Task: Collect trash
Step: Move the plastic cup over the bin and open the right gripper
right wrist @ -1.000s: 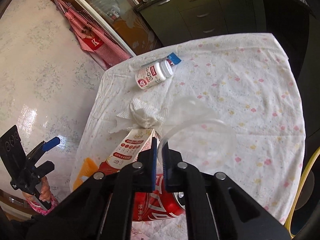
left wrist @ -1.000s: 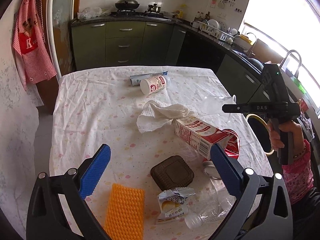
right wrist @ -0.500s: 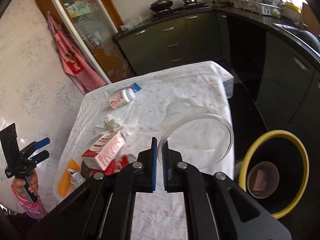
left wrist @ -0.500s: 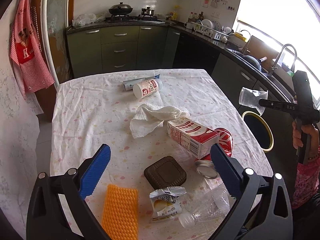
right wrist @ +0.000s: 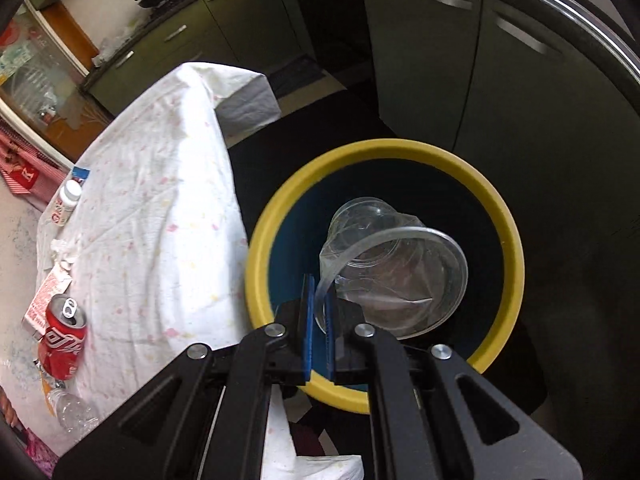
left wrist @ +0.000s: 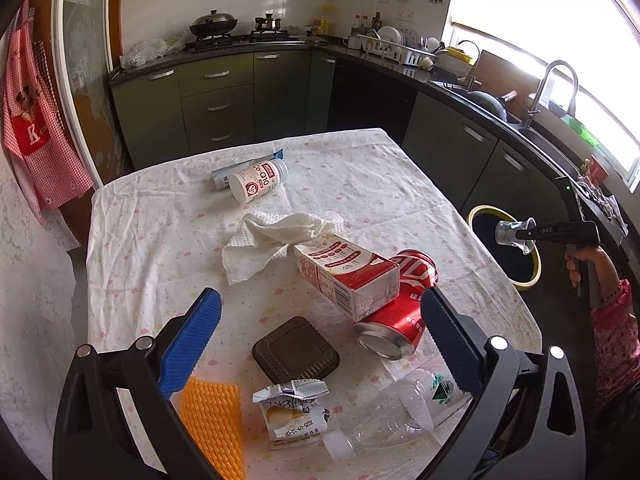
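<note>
My right gripper (right wrist: 319, 300) is shut on the rim of a clear plastic cup (right wrist: 384, 264) and holds it over the open yellow-rimmed bin (right wrist: 280, 216) beside the table; the cup (left wrist: 514, 232) and bin (left wrist: 480, 211) also show in the left wrist view. My left gripper (left wrist: 320, 336) is open and empty above the near part of the table. Below it lie a brown square lid (left wrist: 295, 350), a red can (left wrist: 400, 308), a milk carton (left wrist: 346, 276), a crumpled paper towel (left wrist: 272, 236), a crushed clear bottle (left wrist: 392, 416) and a torn wrapper (left wrist: 294, 408).
A white pill bottle (left wrist: 258, 181) and a blue-tipped tube (left wrist: 224, 176) lie at the far side of the tablecloth (left wrist: 140, 240). An orange sponge (left wrist: 214, 420) lies at the near left. Dark green cabinets (left wrist: 216, 108) line the back and right walls.
My right gripper has carried the cup off the table to the right and tipped down over the bin. My left gripper has stayed open, drifting slightly back.
</note>
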